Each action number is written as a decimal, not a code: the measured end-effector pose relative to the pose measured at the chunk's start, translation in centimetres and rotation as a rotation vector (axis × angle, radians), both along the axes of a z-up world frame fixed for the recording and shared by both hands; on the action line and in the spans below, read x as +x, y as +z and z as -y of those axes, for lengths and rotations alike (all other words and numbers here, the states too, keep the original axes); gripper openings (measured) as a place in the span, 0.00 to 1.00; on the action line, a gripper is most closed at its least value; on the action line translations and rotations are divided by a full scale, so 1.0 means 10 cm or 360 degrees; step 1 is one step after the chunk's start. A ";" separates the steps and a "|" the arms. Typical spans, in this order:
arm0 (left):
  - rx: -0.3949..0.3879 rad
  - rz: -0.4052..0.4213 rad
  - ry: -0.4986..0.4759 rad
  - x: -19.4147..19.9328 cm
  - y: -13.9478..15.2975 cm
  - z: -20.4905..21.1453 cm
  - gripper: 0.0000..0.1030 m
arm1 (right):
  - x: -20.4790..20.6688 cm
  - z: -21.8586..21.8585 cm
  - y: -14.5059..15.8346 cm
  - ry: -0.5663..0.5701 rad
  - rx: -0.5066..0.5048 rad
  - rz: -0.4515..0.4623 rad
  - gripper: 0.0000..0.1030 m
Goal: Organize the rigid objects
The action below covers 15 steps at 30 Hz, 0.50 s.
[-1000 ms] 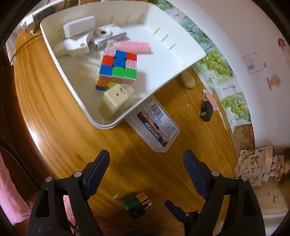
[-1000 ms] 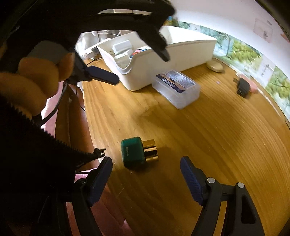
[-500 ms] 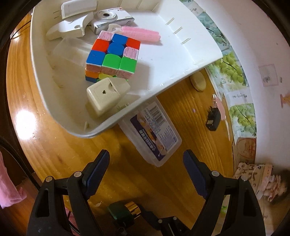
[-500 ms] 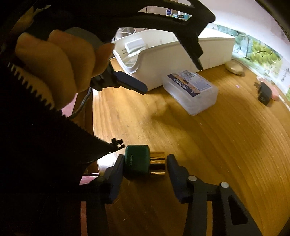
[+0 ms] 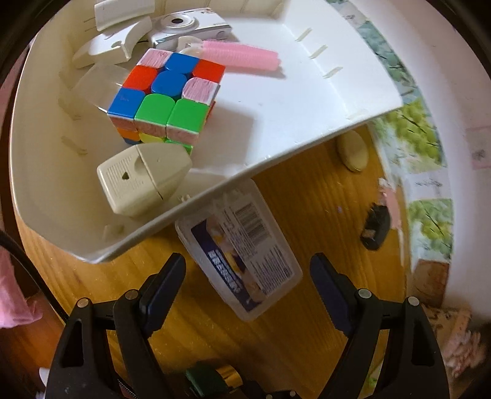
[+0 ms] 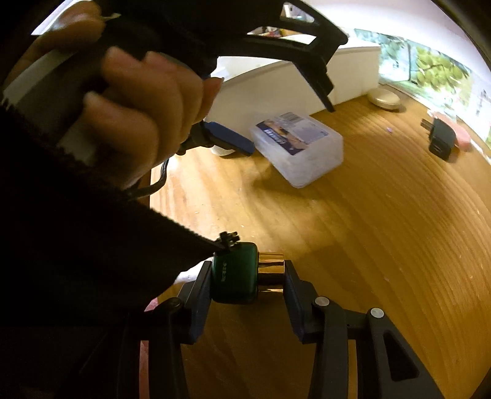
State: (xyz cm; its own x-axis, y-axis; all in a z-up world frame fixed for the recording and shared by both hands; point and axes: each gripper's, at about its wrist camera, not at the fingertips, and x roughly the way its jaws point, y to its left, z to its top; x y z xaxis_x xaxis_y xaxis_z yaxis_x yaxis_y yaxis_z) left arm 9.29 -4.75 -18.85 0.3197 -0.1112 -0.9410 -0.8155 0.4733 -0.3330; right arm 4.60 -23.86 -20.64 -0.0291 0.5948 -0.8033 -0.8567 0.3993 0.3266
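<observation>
Green-bodied, gold-capped small block (image 6: 242, 273), the rigid thing now being handled, sits on the round wooden tabletop (image 6: 383, 245) near its front edge, clamped lengthwise between the pads of the right tool (image 6: 247, 280): one pad presses the green end, the other the shiny gold end. That grip looks like the main risk. The gold end is narrower and glossy, so the block could pivot or squirt out when lifted, and a black sleeve (image 6: 92, 245) with its zip pull hangs right at the block's top corner and might snag it. The left tool (image 5: 247, 285) hovers with its jaws spread wide and empty over the clear plastic lidded box with a printed label (image 5: 242, 261), which lies just beside, possibly against, the white plastic bin (image 5: 353, 92). If it comes down off-centre, a finger could strike the bin's rim or push the box askew. The bin already holds a colourful puzzle cube (image 5: 167, 98), a beige plug adapter (image 5: 144, 181), a pink ridged roller (image 5: 242, 58) and a silver compact camera (image 5: 190, 27), so a careless drop could knock these about. Compared with a second ago, the right tool's jaws have just been closing and now have the block between them, where it lay free before; the left tool has moved forward, bringing the clear box between its fingers in view.
</observation>
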 end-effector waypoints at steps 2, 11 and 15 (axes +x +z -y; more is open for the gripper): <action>0.0006 -0.0027 0.0042 0.02 -0.03 -0.02 0.83 | 0.05 0.03 0.00 -0.0023 0.0010 -0.0019 0.42; 0.0085 -0.0183 0.0171 0.11 -0.12 -0.07 0.83 | 0.19 0.16 -0.01 -0.0089 0.0054 -0.0106 0.42; 0.0063 -0.0265 0.0213 0.12 -0.19 -0.11 0.82 | 0.21 0.15 -0.01 -0.0096 0.0081 -0.0125 0.42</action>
